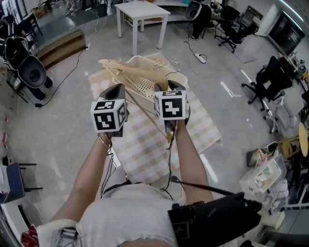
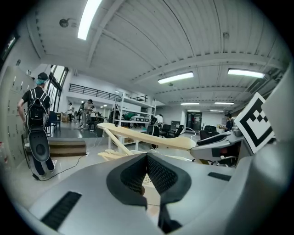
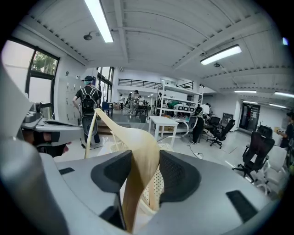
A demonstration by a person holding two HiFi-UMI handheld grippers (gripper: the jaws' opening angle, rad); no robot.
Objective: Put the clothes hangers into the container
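Observation:
In the head view both grippers hang over a cream perforated basket [image 1: 179, 77] that stands on a checkered cloth [image 1: 198, 125] on the floor. Several wooden hangers [image 1: 120, 67] lie across the basket. My right gripper [image 1: 170, 85] [image 3: 144, 163] is shut on the curved arm of one wooden hanger [image 3: 138, 147], which rises up and to the left between the pads. That hanger [image 2: 151, 137] crosses the left gripper view toward the right gripper. To the left, my left gripper [image 1: 116, 88] [image 2: 147, 158] has its pads meeting at the tips, and I see nothing held between them.
A white table [image 1: 142, 12] stands beyond the basket. Office chairs [image 1: 270, 77] and a bin of odds and ends [image 1: 263, 176] are at the right. A round black device on a stand [image 1: 31, 72] is at the left, and a person with a backpack [image 2: 36, 105] stands near it.

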